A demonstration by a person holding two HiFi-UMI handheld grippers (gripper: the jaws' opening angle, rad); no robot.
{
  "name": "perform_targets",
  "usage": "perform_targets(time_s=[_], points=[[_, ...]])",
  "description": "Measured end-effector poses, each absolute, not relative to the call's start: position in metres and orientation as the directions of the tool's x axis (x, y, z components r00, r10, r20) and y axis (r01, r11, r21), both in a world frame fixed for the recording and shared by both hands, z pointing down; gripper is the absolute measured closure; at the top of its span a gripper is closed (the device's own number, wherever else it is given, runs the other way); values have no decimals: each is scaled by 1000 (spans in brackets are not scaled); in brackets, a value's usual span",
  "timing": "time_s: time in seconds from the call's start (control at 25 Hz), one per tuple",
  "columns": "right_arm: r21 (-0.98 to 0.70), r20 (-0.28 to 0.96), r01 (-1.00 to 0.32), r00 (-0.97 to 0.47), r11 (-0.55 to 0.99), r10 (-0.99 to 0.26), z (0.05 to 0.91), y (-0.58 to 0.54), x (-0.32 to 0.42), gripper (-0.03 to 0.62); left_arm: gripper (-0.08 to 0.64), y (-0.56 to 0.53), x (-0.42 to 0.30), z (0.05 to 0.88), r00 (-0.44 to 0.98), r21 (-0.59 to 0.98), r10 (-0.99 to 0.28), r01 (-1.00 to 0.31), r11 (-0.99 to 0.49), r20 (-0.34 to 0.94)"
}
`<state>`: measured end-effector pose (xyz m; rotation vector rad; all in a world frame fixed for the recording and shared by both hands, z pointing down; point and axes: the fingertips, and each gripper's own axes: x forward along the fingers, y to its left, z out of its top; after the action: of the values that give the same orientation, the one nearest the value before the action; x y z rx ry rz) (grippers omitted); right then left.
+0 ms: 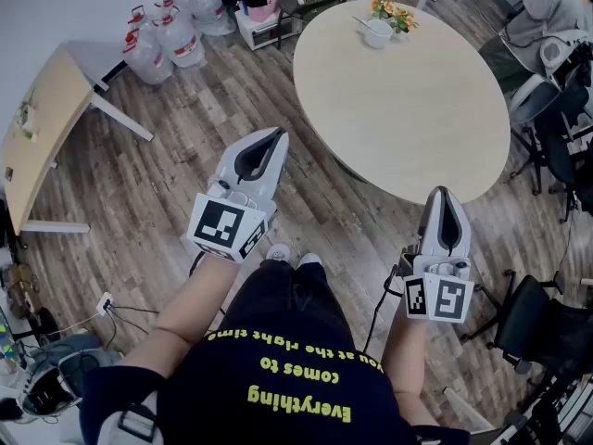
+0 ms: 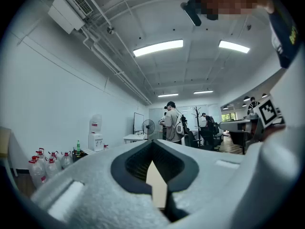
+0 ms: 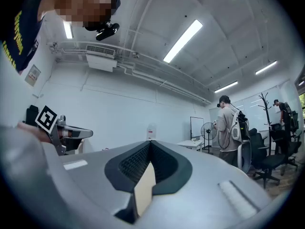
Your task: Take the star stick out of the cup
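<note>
Left gripper and right gripper were held level ahead of the torso, well apart. Each had its jaws pressed together with nothing between them. The left forearm and right forearm reached forward, bare below the sleeves.

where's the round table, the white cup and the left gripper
round table (image 1: 417,109), head view, bare middle of its top
white cup (image 1: 378,35), head view, its outer wall
left gripper (image 1: 277,135), head view, its closed tips
</note>
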<state>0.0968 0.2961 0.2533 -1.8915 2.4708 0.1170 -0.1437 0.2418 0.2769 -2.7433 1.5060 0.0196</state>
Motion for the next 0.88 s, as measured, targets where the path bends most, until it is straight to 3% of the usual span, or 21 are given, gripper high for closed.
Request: perform_targets(time_s=[0.56, 0.64, 0.76, 0.88], points=[[-1, -67, -960, -280, 280, -958, 257, 298, 113, 571, 546, 245, -130, 284, 524, 16, -852, -851, -524, -2], [-17, -49, -956, -291, 292, -955, 260, 296, 117, 522, 426, 244, -129, 286, 514, 34, -858, -858, -513, 9], [-27, -39, -957, -286, 288, -957, 263, 292, 123, 424, 332, 241, -126, 287, 501, 44, -865, -865, -500, 19], [-35, -54, -955, -292, 295, -955, 261, 287, 123, 367, 279, 237, -127, 289, 500, 49, -866, -866, -498, 27]])
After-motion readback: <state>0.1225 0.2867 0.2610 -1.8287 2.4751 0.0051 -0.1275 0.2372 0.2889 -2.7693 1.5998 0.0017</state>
